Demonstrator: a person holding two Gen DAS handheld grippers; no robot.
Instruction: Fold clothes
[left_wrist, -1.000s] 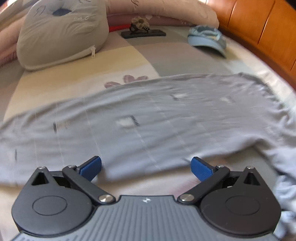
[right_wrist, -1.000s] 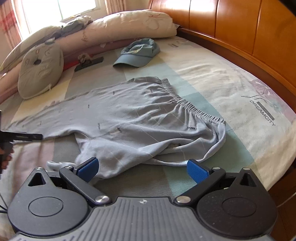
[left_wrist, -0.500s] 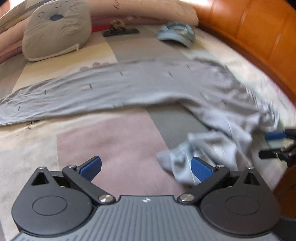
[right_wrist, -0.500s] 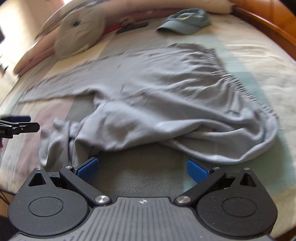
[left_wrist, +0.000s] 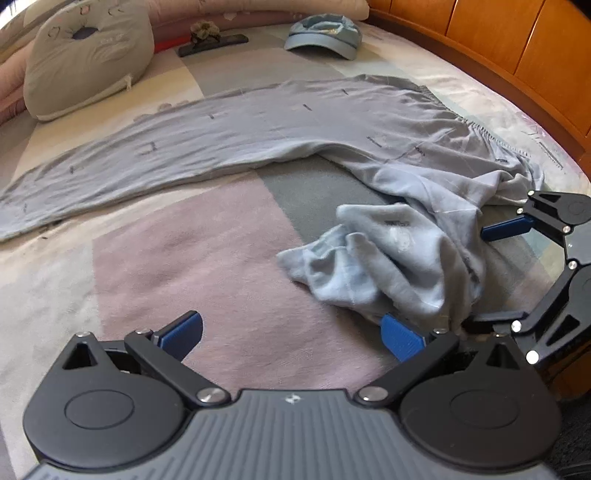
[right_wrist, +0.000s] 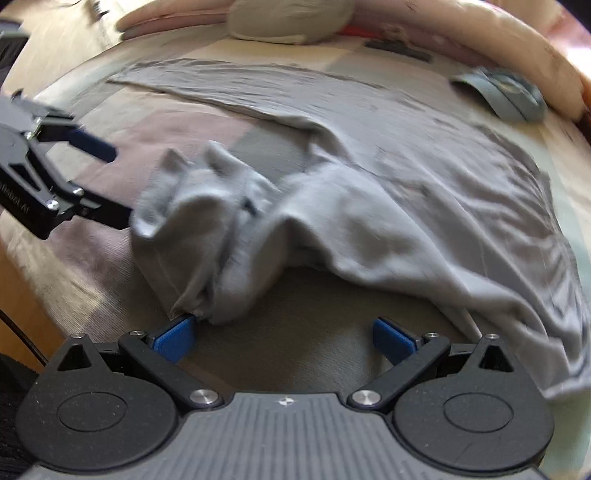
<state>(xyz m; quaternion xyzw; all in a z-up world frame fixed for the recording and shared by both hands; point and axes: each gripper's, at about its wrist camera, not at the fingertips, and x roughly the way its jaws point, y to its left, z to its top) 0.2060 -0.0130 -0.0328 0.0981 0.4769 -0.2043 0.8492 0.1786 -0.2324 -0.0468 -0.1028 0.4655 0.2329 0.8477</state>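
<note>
Grey trousers sprawl across a bed, one leg bunched between the wide-open left gripper and wide-open right gripper, apparently grazing its finger.

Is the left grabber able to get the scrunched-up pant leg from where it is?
Probably yes. The left gripper is open, the scrunched leg lies just ahead by its right finger, and only bare bedspread lies between.

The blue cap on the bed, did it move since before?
No. The blue cap sits near the grey cushion and headboard, as earlier; only the cameras shifted.
</note>
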